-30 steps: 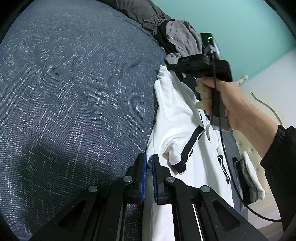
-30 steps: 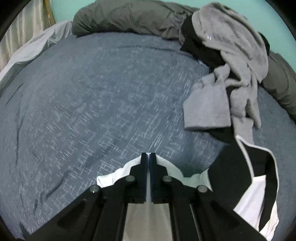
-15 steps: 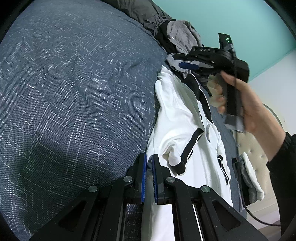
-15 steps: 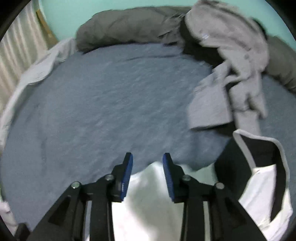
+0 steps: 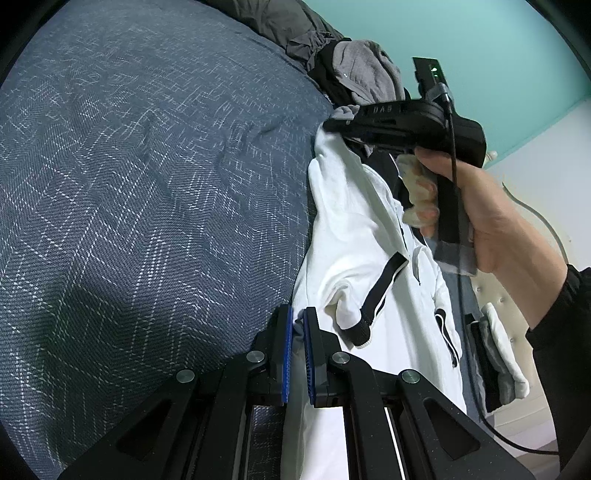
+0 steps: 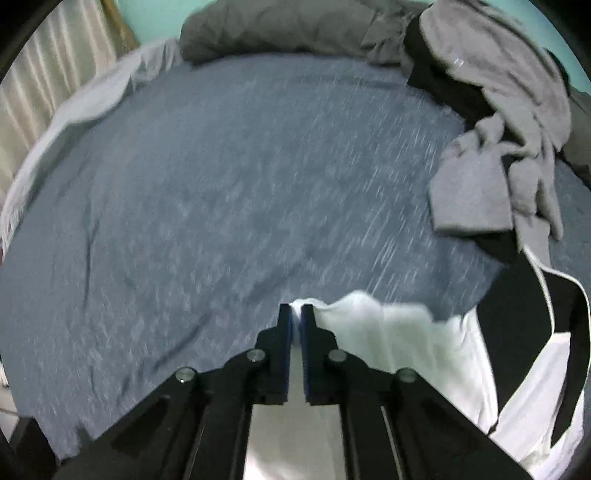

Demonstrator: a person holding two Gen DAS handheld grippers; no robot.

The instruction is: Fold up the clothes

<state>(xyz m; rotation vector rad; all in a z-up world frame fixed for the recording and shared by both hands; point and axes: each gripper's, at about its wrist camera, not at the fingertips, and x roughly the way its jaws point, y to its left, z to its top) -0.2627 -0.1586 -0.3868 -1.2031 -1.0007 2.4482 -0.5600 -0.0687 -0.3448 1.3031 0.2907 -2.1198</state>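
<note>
A white jacket (image 5: 351, 229) with black trim lies along the right side of a blue-grey bed cover (image 5: 147, 184). My left gripper (image 5: 298, 325) is shut on the jacket's near edge, and white cloth shows between its blue pads. A person's hand (image 5: 491, 206) holds my right gripper (image 5: 334, 125) at the jacket's far end. In the right wrist view, the right gripper (image 6: 296, 314) is shut on a bunched white fold of the jacket (image 6: 388, 332). The jacket's black lining (image 6: 517, 306) lies open to the right.
A heap of grey and black clothes (image 6: 498, 110) sits at the bed's far right, also seen in the left wrist view (image 5: 365, 70). A dark grey duvet (image 6: 277, 29) runs along the teal wall. Pale sheet and curtain (image 6: 55, 103) border the left. Bed cover (image 6: 221, 184) fills the middle.
The right gripper opened, let go of the white cloth and lifted, then came back down and shut on the jacket's far edge again. The left gripper kept its grip and stayed put.
</note>
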